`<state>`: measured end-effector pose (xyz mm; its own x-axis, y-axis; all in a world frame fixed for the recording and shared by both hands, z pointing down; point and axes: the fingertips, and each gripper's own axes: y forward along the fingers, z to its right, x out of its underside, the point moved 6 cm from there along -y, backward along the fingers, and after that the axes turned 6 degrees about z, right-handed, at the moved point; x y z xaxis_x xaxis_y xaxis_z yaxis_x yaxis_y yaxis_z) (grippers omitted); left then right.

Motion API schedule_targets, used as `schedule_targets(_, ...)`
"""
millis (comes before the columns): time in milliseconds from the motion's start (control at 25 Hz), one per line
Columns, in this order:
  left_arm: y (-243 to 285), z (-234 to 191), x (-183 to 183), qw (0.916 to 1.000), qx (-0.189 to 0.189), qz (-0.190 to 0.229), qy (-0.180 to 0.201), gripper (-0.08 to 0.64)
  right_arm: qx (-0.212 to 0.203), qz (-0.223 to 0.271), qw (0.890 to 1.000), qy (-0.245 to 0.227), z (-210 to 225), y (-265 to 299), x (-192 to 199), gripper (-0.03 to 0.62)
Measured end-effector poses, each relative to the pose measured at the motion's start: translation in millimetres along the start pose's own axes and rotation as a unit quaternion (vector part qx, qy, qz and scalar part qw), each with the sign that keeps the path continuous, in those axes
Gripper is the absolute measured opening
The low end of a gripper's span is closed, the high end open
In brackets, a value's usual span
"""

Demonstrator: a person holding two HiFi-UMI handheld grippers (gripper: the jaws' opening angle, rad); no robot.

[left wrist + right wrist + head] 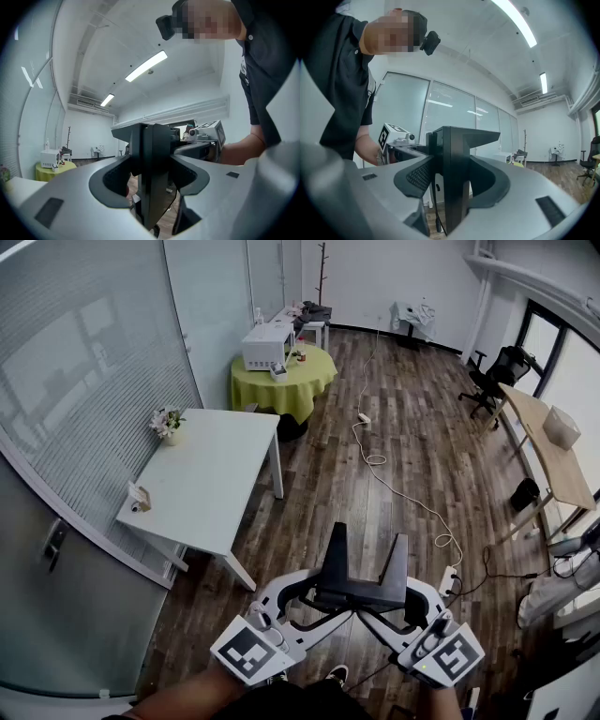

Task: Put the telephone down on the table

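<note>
The black angular telephone [366, 583] hangs in the air above the wooden floor, close in front of the person. Both grippers hold it from opposite sides. My left gripper [323, 598] is shut on its left end and my right gripper [409, 602] on its right end. In the left gripper view the telephone [152, 159] fills the gap between the grey jaws of the left gripper [151, 180], with the right gripper's marker cube [208, 133] behind it. The right gripper view shows the telephone [457, 164] clamped in the right gripper [452, 183]. The white table [211, 479] stands ahead to the left.
On the white table are a flower pot [169, 425] at the far corner and a small object [139, 501] near the left edge. A round green-clothed table [286, 376] carries a microwave [267, 345]. A white cable [394, 486] runs across the floor. A wooden desk [553, 465] stands right.
</note>
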<state>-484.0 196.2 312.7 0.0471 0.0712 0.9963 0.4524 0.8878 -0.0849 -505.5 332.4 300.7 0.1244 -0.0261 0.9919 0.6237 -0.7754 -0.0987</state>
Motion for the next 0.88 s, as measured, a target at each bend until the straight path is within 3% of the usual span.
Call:
schedule_targets(480, -5, 17, -3, 1.0000, -0.001, 0.000, 0.000, 0.258, -0.005, -0.005, 1.000, 0.012, -11, -13, -2, 0.236)
schedule_targets(880, 20, 34, -5, 0.9999, -0.010, 0.006, 0.012, 0.258, -0.016, 0.006, 1.000, 0.010, 7, -36, -5, 0.236)
